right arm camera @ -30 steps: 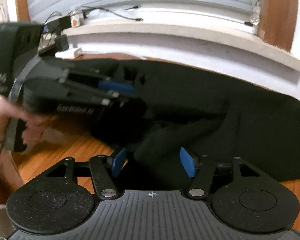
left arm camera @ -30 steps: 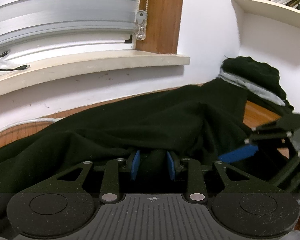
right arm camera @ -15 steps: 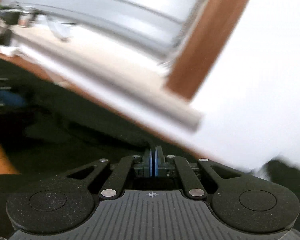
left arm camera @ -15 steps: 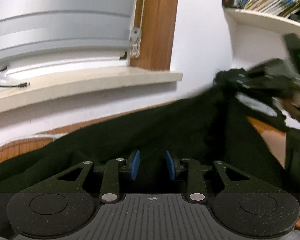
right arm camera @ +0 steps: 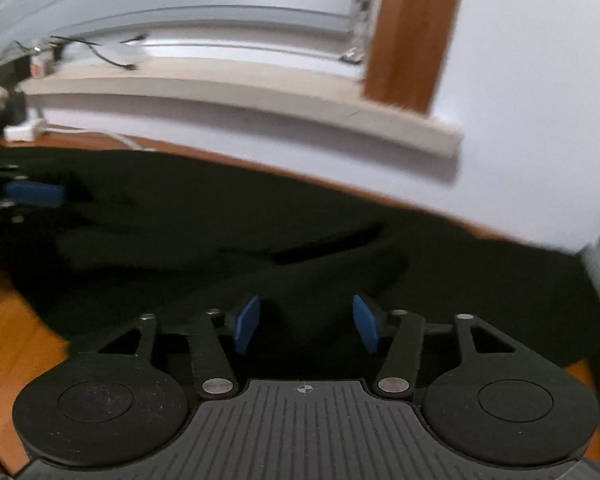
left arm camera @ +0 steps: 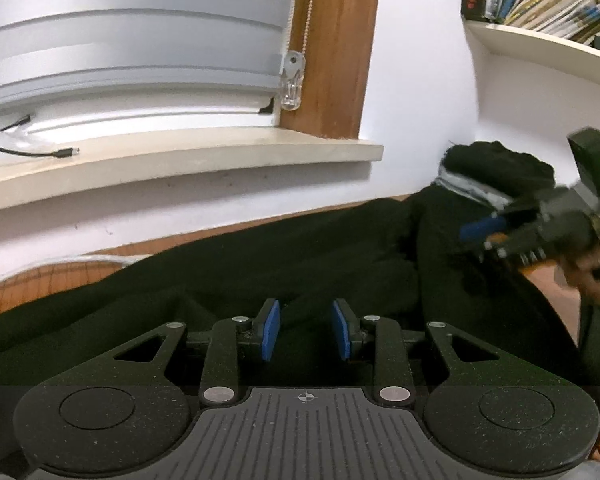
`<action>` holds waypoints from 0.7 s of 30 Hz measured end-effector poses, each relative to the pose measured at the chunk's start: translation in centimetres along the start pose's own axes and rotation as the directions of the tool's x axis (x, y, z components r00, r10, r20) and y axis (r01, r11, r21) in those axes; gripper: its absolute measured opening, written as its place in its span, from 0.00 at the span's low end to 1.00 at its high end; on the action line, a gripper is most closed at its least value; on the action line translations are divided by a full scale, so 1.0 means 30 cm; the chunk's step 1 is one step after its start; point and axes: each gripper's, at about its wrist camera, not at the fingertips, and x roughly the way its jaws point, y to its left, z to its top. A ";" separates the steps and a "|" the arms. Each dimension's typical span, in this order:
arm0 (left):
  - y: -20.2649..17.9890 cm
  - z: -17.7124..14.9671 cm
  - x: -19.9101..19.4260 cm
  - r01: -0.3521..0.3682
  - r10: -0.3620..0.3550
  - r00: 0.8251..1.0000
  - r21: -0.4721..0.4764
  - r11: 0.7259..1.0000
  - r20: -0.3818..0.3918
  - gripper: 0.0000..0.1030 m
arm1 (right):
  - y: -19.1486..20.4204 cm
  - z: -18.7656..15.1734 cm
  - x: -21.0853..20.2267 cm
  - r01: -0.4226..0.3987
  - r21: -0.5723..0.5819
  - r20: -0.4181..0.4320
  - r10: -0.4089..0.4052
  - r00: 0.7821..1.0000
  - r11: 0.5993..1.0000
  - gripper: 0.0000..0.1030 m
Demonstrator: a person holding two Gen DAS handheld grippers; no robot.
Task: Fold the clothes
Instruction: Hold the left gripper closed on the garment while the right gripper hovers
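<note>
A black garment (left arm camera: 260,264) lies spread over the wooden table (left arm camera: 40,280) under the windowsill. My left gripper (left arm camera: 306,330) sits low at its near edge, its blue pads closed on a raised fold of the black cloth. In the right wrist view the same garment (right arm camera: 260,208) fills the middle. My right gripper (right arm camera: 306,324) hangs over it with its jaws opening; cloth lies beneath and between the pads, which do not press on it. The left view shows the right gripper (left arm camera: 484,232) at the garment's right end, held by a hand (left arm camera: 584,276).
A pile of dark clothes with a grey layer (left arm camera: 500,164) stands at the back right against the wall. The windowsill (left arm camera: 180,160) carries a cable (left arm camera: 28,154). A bookshelf (left arm camera: 540,32) hangs at upper right. Bare wood (right arm camera: 12,340) shows at the left.
My right gripper shut, swung right along the garment, and now stands with its jaws apart again. My left gripper has stayed in place on the fold.
</note>
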 end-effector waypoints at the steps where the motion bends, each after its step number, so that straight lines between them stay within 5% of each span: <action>1: -0.004 -0.003 0.004 0.005 -0.005 1.000 0.001 1.000 -0.003 0.31 | 0.026 -0.016 -0.001 -0.019 0.004 0.001 0.019 1.000 1.000 0.62; 7: -0.035 -0.018 0.011 0.027 -0.027 1.000 0.007 1.000 -0.012 0.31 | 0.145 -0.036 0.028 -0.058 -0.027 0.007 0.058 0.998 0.998 0.74; 9: -0.037 -0.019 0.010 0.029 -0.029 1.000 0.009 1.000 -0.011 0.31 | 0.146 -0.047 0.039 -0.049 -0.040 0.007 0.049 0.999 0.998 0.47; 10: -0.036 -0.020 0.008 0.029 -0.029 1.000 0.010 1.000 -0.010 0.31 | 0.127 -0.050 0.036 -0.050 -0.034 0.005 0.050 0.999 0.998 0.16; 11: -0.036 -0.020 0.006 0.029 -0.029 1.000 0.011 1.000 -0.009 0.31 | 0.105 -0.051 0.032 -0.052 -0.026 0.002 0.052 0.999 0.998 0.08; 17: -0.004 -0.003 -0.026 0.022 -0.022 1.000 -0.003 1.000 0.014 0.31 | -0.118 0.021 -0.088 0.090 -0.028 0.089 -0.087 0.992 0.996 0.04; 21: 0.022 0.019 -0.066 0.003 -0.003 0.999 -0.007 1.000 0.044 0.31 | -0.324 0.156 -0.099 0.314 -0.081 0.135 -0.302 0.944 0.946 0.04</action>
